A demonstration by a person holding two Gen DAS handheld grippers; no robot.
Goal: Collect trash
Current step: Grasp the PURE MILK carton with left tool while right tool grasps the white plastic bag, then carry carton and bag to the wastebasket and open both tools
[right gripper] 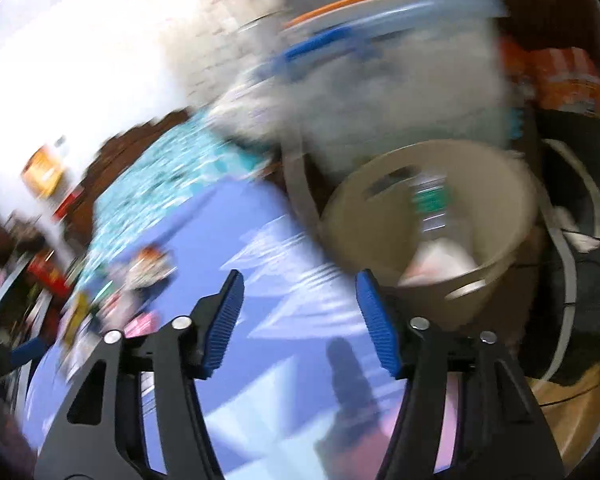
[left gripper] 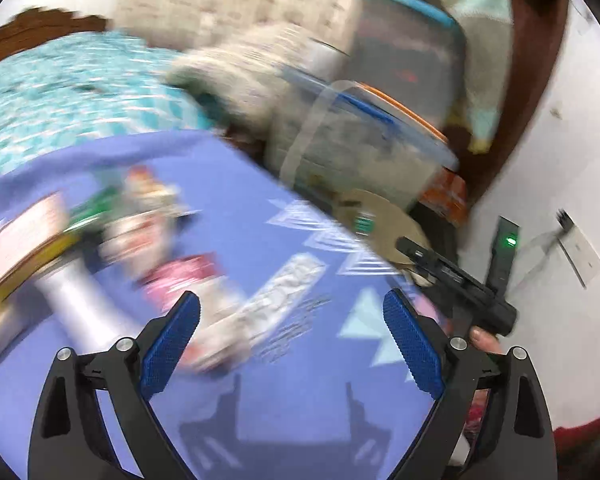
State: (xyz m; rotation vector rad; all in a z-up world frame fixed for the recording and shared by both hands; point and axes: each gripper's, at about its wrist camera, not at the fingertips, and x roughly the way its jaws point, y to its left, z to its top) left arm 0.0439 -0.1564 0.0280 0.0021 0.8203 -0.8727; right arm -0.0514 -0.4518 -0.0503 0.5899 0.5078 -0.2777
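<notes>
Both views are motion-blurred. My left gripper (left gripper: pixel 291 302) is open and empty above a purple cloth (left gripper: pixel 300 400). Several pieces of trash lie ahead of it: a white wrapper (left gripper: pixel 276 292), a pink packet (left gripper: pixel 180 280), a silver tube (left gripper: pixel 76 300) and colourful packets (left gripper: pixel 140 208) to the left. My right gripper (right gripper: pixel 300 280) is open and empty over the same purple cloth (right gripper: pixel 228 240). A beige bin (right gripper: pixel 432 216) stands just right of it, with a white wrapper (right gripper: pixel 440 260) and a green-labelled item (right gripper: pixel 432 200) inside. The bin also shows in the left wrist view (left gripper: pixel 380 220).
Clear plastic storage boxes with blue and orange lids (left gripper: pixel 364 140) stand behind the bin, also in the right wrist view (right gripper: pixel 380 80). A turquoise patterned bedspread (left gripper: pixel 60 100) lies beyond the cloth. The other gripper's black body (left gripper: pixel 460 284) shows at right, before a white wall (left gripper: pixel 560 160).
</notes>
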